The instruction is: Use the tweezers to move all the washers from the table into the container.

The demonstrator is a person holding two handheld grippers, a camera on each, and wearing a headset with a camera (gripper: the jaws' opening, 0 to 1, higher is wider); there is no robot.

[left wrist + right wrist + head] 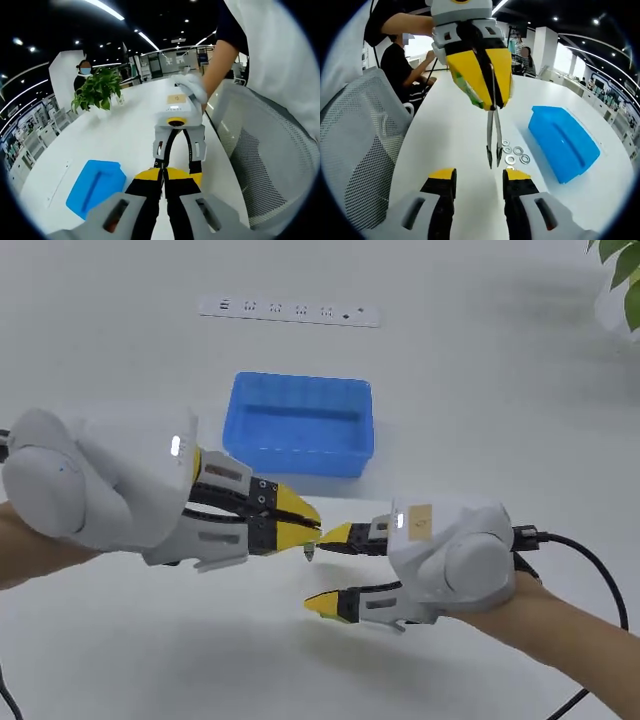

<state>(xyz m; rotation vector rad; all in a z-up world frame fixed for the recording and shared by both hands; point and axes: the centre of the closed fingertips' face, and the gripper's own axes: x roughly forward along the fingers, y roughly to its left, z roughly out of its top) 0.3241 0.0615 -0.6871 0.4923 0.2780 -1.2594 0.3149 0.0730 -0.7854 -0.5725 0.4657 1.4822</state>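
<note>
At a white desk point(480, 390), the left hand-held gripper point(300, 522) is clenched on a pair of tweezers point(493, 135), whose tips point down near a cluster of washers point(515, 154). The washers lie on the desk beside the blue container point(300, 425). The right hand-held gripper point(330, 570) faces it, jaws spread and empty.

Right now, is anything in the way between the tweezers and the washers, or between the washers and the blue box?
Nothing visible does. In the right gripper view, the tweezers, held in the left gripper, point down right beside the washers, and bare table lies between those and the blue container.
</note>
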